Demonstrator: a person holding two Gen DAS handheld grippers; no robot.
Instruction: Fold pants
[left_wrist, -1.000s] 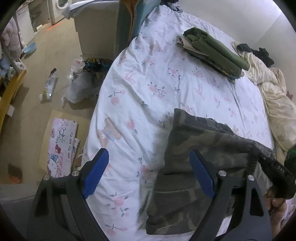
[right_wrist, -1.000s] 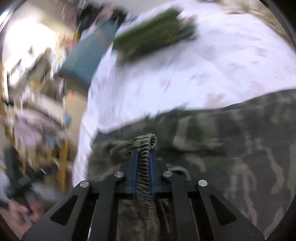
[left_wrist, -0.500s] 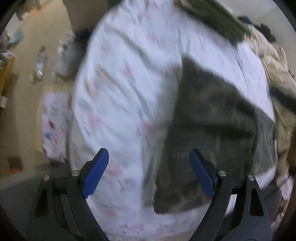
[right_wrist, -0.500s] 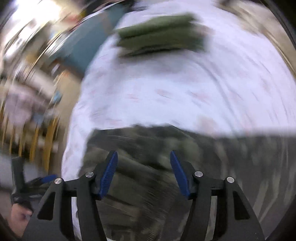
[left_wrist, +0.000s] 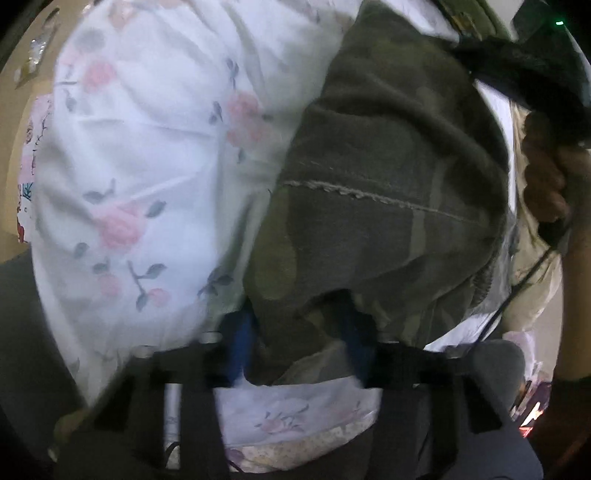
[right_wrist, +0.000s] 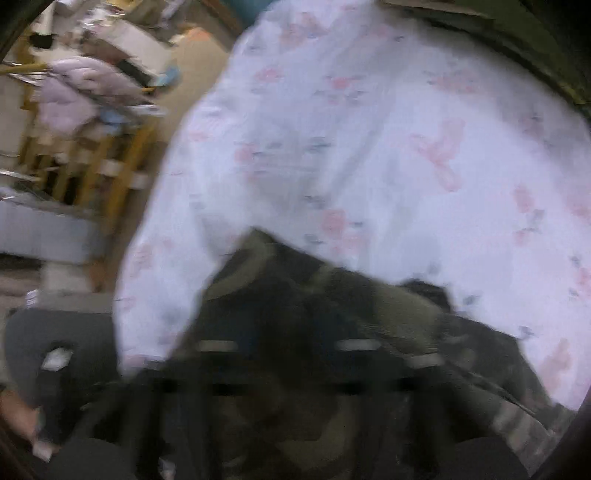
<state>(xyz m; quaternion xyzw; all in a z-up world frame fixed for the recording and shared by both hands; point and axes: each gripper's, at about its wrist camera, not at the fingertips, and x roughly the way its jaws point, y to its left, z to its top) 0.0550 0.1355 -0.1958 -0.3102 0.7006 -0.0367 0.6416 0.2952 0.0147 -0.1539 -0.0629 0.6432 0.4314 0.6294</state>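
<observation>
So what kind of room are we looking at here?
Most likely a lived-in bedroom: camouflage-patterned fabric pants lie on a white bedsheet printed with pink roses, with a blurred, cluttered yellow wooden rack beside the bed.

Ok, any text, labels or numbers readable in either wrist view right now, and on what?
None can be read.
The camouflage pants show stitching only, no label.
The bed sheet has a flower print, no words.
The printed item on the floor is too blurred and cut off to read.

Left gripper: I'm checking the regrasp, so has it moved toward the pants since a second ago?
Yes. The left gripper dropped onto the pants edge, jaws closing around it; the sheet looms nearer.
</observation>
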